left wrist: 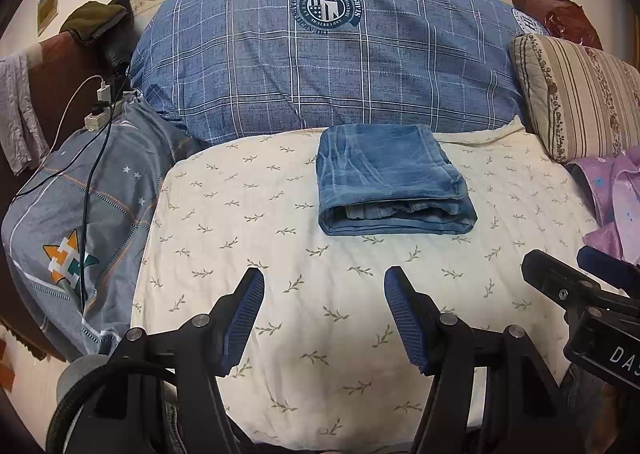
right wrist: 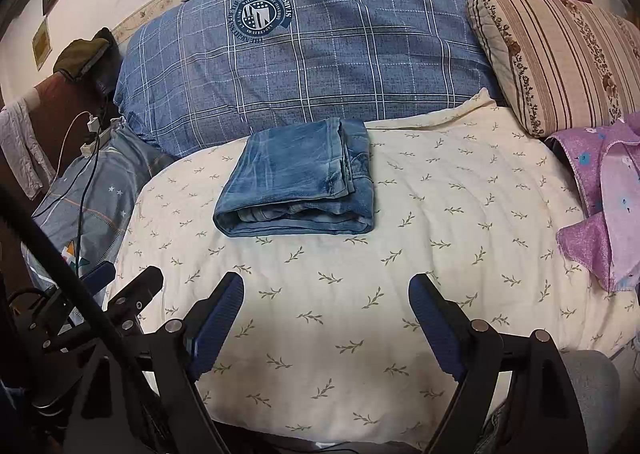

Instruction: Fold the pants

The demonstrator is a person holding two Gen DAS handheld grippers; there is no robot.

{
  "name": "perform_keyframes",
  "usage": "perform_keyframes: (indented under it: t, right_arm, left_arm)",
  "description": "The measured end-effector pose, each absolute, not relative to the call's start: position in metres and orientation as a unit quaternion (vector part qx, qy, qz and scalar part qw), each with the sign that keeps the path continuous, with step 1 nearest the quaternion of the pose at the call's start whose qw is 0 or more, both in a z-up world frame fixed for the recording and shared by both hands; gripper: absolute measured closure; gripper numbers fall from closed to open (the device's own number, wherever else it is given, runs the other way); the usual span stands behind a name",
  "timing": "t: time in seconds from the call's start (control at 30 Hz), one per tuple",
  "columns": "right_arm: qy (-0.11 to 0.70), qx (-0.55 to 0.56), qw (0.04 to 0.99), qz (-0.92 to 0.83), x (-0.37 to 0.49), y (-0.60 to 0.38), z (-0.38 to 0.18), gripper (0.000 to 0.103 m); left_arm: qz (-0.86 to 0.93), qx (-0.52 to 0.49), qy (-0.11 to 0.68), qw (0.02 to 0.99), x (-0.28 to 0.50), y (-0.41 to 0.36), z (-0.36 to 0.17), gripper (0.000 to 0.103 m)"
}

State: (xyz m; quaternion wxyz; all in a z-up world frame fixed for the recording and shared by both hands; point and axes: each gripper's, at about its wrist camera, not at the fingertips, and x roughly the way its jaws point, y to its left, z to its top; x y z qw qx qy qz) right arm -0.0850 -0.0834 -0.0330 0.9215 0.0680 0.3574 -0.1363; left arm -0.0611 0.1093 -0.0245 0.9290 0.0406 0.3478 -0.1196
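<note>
Denim pants [left wrist: 394,178] sit folded at twelve o'clock; our left gripper [left wrist: 324,316] and right gripper [right wrist: 326,324] hang wide and empty, and we judge any nudge could spill the loose layers.

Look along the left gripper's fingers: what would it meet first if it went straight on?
Most likely the cream leaf-print blanket: the open left gripper tilts down at bare cloth, short of the folded jeans. Depth is hard to judge.

Bare cream sheet [left wrist: 320,314] open ahead, folded jeans [left wrist: 392,182] mid-bed, blue quilt [left wrist: 320,66] blocking behind, striped pillow [right wrist: 560,58] and purple cloth [right wrist: 604,206] crowding right, cables [left wrist: 88,174] left
</note>
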Motion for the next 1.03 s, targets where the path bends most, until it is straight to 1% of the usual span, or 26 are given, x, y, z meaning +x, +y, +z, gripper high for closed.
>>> perform_keyframes:
  t: [1.03]
  right_arm:
    - [0.358, 0.071, 0.921, -0.138, -0.0835, -0.0886, -0.0342, 0.017]
  left_arm:
    - [-0.126, 0.045, 0.343, 0.930, -0.0593, 0.1035, -0.0257, 0.040]
